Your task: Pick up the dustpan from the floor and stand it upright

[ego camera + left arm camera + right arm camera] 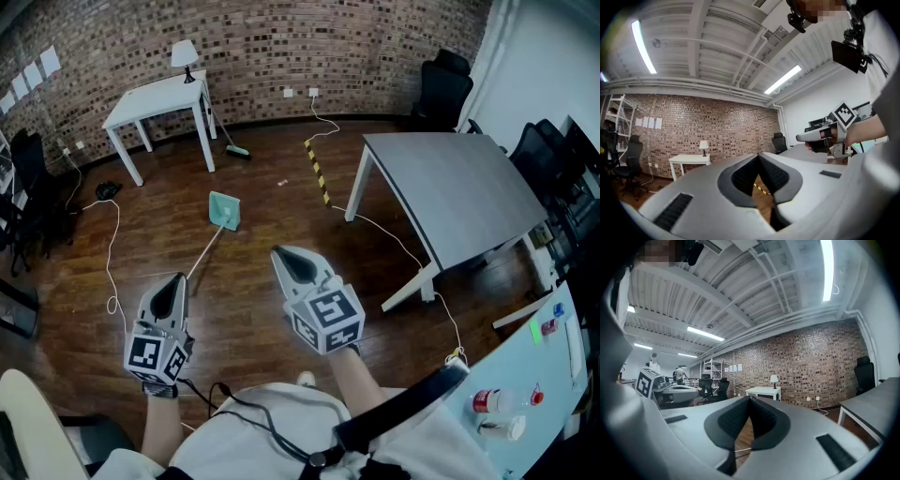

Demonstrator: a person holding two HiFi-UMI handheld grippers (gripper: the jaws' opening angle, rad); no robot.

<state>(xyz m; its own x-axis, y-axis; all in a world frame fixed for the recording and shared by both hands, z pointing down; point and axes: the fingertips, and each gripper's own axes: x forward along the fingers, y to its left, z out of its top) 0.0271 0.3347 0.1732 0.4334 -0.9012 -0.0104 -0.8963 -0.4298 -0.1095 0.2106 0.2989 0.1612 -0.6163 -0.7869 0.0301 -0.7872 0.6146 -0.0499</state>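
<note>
Both grippers are held level in front of the person, side by side and apart, and neither holds anything. The left gripper (pixel 174 284) has its jaws clenched together, which its own view confirms: the dark pads meet at the tip (pixel 758 155) with nothing between them. The right gripper (pixel 284 255) is likewise closed and empty, its pads pressed together (pixel 750 399).

The dustpan (pixel 224 210) lies on the wooden floor (pixel 272 211) beyond the grippers, its teal pan at the far end. Its long pale handle (pixel 204 255) runs back toward the near left. In the head view the handle's near end falls just beside the left gripper's tip, though whether they touch cannot be told.

Farther off on the left a white table (pixel 155 97) carries a small lamp (pixel 185 56), with a teal broom (pixel 234 148) beside its leg. A grey table (pixel 459 192) stands on the right, and a yellow-and-black strip (pixel 317 172) lies on the floor between the two tables.
</note>
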